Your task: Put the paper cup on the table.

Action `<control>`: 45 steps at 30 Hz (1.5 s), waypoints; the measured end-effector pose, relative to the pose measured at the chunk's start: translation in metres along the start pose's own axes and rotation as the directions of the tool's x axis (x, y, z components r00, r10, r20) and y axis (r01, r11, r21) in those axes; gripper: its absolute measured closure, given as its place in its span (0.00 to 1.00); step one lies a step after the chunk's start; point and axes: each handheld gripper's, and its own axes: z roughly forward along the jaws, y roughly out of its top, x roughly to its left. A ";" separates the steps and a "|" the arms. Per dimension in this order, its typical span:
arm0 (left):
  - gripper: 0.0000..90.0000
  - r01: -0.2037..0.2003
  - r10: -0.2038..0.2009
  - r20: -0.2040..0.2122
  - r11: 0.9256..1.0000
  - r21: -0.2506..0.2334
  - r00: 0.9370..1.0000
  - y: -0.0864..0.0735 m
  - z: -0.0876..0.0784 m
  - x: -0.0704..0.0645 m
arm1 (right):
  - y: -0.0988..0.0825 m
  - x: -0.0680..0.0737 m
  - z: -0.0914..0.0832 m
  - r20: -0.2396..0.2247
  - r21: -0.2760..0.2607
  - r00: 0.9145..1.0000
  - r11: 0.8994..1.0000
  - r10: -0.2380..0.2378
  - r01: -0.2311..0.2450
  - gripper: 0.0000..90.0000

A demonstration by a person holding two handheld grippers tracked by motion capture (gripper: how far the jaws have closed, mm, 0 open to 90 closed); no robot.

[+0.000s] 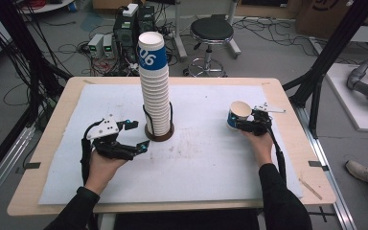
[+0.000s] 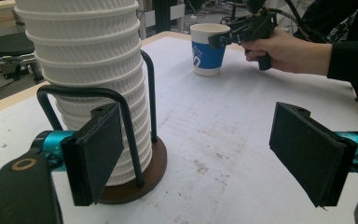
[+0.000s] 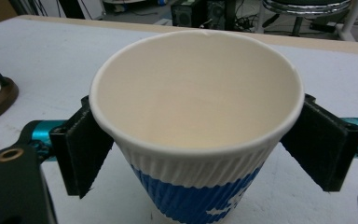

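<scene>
1. A tall stack of ribbed paper cups [image 1: 154, 86] stands upright in a dark wire holder [image 1: 159, 132] with a round brown base, near the middle of a white mat [image 1: 206, 163] that covers the wooden table [image 1: 287, 103]. The top cup of the stack carries a blue band with white numerals.
2. The left gripper [image 1: 136, 136], held in the person's left hand [image 1: 100, 167], sits on the near-left side of the stack, close to the holder's base. Its jaws are spread wide with nothing between them; in the left gripper view one black pad [image 2: 95, 151] lies just beside the wire holder [image 2: 135, 135] and the lower cups [image 2: 93, 79], the other pad [image 2: 310, 151] well out over bare mat.
3. A single paper cup [image 1: 238, 115], white ribbed top with a blue lower band, stands upright on the mat well to the right of the stack.
4. The right gripper [image 1: 249, 123], held in the right hand [image 1: 258, 143], pinches this single cup: in the right gripper view its two black pads [image 3: 81, 149] press against opposite sides of the cup [image 3: 196, 140] just under the rim. The cup's inside is empty and cream-coloured.
5. The left gripper view also shows that cup [image 2: 208, 49] beyond the stack, with the right gripper [image 2: 223, 39] at its side.
6. Behind the stack, past the table's far edge, a black stool [image 1: 212, 31] stands on the floor beside some electronic boxes [image 1: 124, 31] and loose cables.
</scene>
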 end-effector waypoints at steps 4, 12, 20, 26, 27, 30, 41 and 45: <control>0.19 -0.001 0.001 0.000 1.000 -0.001 1.000 0.000 0.001 0.000 | 0.001 0.003 -0.001 0.012 0.025 1.000 0.999 -0.026 0.026 0.15; 0.19 -0.004 0.004 0.003 1.000 0.003 1.000 0.000 0.002 -0.001 | 0.003 0.006 -0.007 0.025 0.055 0.999 0.998 -0.040 0.039 0.15; 0.19 0.000 0.000 0.003 1.000 0.004 1.000 0.000 0.002 -0.001 | 0.005 0.009 -0.013 0.031 0.090 0.999 0.995 -0.044 0.041 0.15; 0.19 -0.001 0.001 0.003 1.000 0.001 1.000 0.000 0.003 -0.001 | 0.004 0.010 -0.023 0.066 0.090 0.996 0.994 -0.061 0.055 0.15; 0.19 -0.002 0.002 0.004 1.000 0.003 1.000 0.000 0.003 0.000 | 0.003 0.010 -0.026 0.081 0.088 0.994 0.994 -0.067 0.060 0.15; 0.19 -0.006 0.006 0.006 1.000 0.003 1.000 0.000 0.003 -0.001 | 0.001 0.006 -0.036 0.068 0.070 0.997 0.997 -0.025 0.020 0.15; 0.19 -0.003 0.003 0.008 1.000 0.006 1.000 0.000 0.003 -0.001 | 0.005 0.016 -0.072 -0.055 0.025 0.997 0.998 -0.051 0.053 0.15; 0.19 -0.001 0.001 0.007 1.000 -0.003 1.000 0.000 0.002 -0.001 | 0.010 0.027 -0.085 -0.093 -0.033 0.993 0.997 -0.077 0.074 0.15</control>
